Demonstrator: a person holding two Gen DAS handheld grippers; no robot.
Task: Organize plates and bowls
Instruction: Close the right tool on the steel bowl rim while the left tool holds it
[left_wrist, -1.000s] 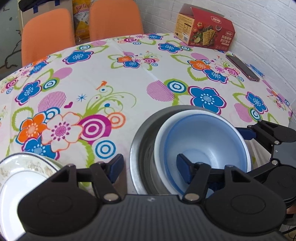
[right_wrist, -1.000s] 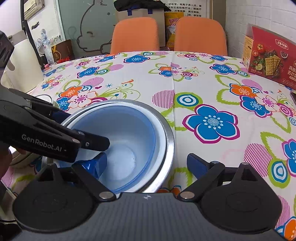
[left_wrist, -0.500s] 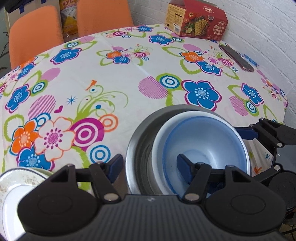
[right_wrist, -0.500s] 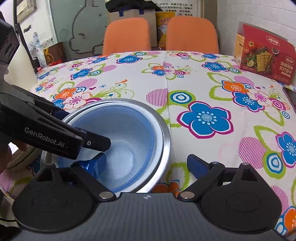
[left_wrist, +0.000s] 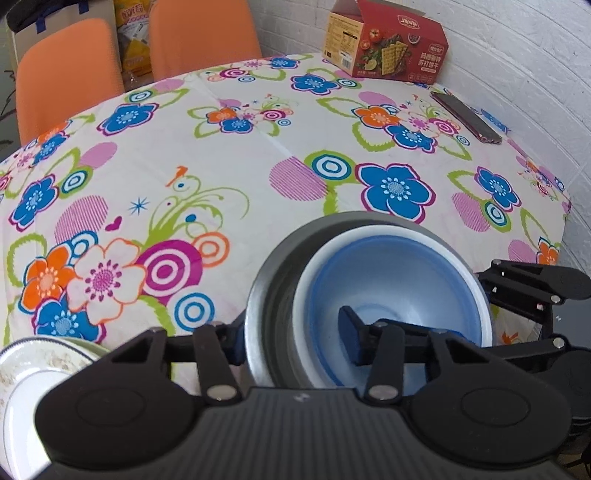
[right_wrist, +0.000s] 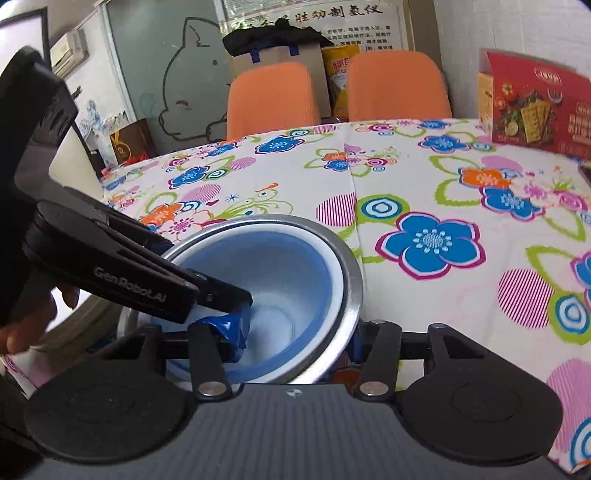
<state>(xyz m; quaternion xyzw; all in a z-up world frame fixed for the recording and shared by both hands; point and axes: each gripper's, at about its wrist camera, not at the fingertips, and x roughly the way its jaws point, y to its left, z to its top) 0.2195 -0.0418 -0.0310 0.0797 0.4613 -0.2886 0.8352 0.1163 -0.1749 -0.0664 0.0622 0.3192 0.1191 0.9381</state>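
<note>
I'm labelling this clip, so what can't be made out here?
- Plate: left wrist view, cut by the frame edge and covered by the left tool.
- Bottom of the metal bowl: both views, hidden by the blue bowl nested inside.
- Phone: screen too small to read.

My feeds are bright and evenly lit, daylight-soft, with only faint shadows under the steel bowl (left_wrist: 269, 295) on the tabletop (left_wrist: 258, 155). Its rim (right_wrist: 347, 273) glints just ahead of my right fingers (right_wrist: 236, 332). Fisheye bending curves everything far beyond the fingers; corners go black. The mounts nearest the lens look slightly soft.
</note>
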